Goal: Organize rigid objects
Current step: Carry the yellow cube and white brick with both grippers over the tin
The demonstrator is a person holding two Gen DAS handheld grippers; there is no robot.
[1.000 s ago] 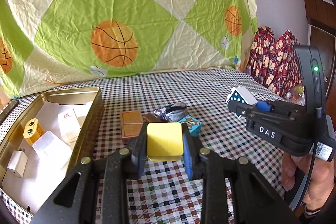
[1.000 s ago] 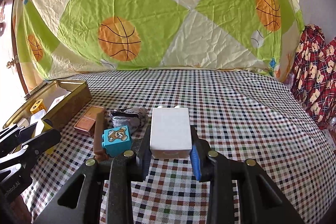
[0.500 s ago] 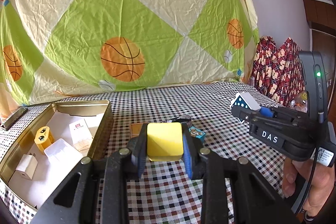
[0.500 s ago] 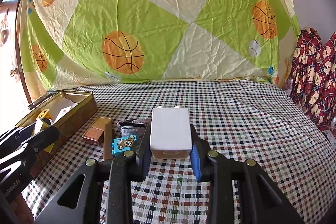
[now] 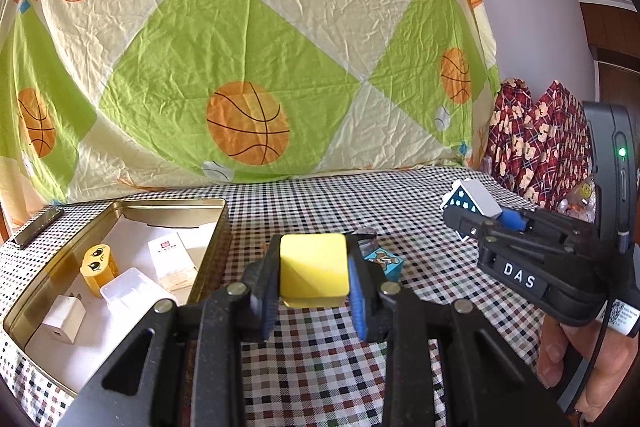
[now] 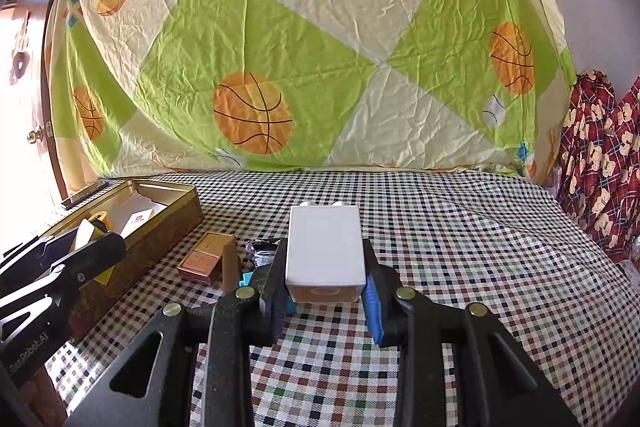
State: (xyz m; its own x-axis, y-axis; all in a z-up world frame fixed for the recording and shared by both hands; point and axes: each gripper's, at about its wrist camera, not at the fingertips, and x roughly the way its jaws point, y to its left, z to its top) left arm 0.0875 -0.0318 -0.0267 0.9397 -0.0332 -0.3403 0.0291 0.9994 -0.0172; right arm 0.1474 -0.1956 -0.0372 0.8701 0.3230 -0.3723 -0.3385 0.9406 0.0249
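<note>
My left gripper [image 5: 313,285] is shut on a yellow block [image 5: 313,270] and holds it above the checkered table, just right of the gold tin [image 5: 208,251]. My right gripper [image 6: 325,283] is shut on a white block [image 6: 325,247] with two studs, held above the table. In the left wrist view the right gripper [image 5: 472,215] shows at the right with the white block [image 5: 474,198]. In the right wrist view the left gripper [image 6: 96,251] shows at the left beside the gold tin [image 6: 168,223].
The tin holds a yellow face block [image 5: 96,267], a white charger [image 5: 64,319], a clear box [image 5: 132,287] and a white card box [image 5: 172,259]. On the table lie a teal bear block [image 5: 383,263], copper blocks [image 6: 206,255] and a dark wrapper [image 6: 262,249]. A phone [image 5: 38,227] lies beyond the tin.
Both grippers have risen and tilted up with their blocks still held. The table objects sit lower in both views and more of the backdrop shows.
</note>
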